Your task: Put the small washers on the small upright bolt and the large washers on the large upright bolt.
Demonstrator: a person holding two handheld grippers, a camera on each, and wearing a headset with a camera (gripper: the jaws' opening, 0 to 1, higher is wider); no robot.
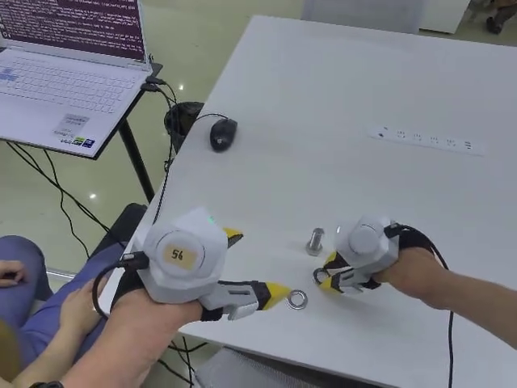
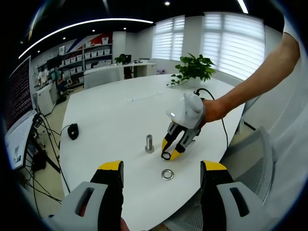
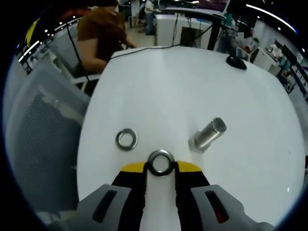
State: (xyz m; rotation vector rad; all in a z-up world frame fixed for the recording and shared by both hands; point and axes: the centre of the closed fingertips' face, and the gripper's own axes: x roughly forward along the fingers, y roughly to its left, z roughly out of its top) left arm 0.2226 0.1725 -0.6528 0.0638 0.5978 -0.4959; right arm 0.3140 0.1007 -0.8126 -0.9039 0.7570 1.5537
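One steel bolt (image 1: 315,241) stands upright on the white table (image 1: 323,97). My right gripper (image 1: 329,276) hovers just right of it, shut on a washer (image 3: 160,162) that it holds flat at its tips. In the right gripper view the bolt (image 3: 208,134) is ahead to the right and a loose washer (image 3: 126,139) lies ahead to the left. My left gripper (image 1: 257,265) is open near the front edge. The loose washer (image 2: 167,174) lies on the table between and just ahead of its tips, with the bolt (image 2: 149,143) and the right gripper (image 2: 172,150) beyond it.
A black mouse (image 1: 223,133) lies at the table's left edge and a white power strip (image 1: 426,139) at the far right. A laptop (image 1: 69,65) sits on a stand to the left. A person sits at the lower left. A mesh chair (image 3: 43,120) stands by the table.
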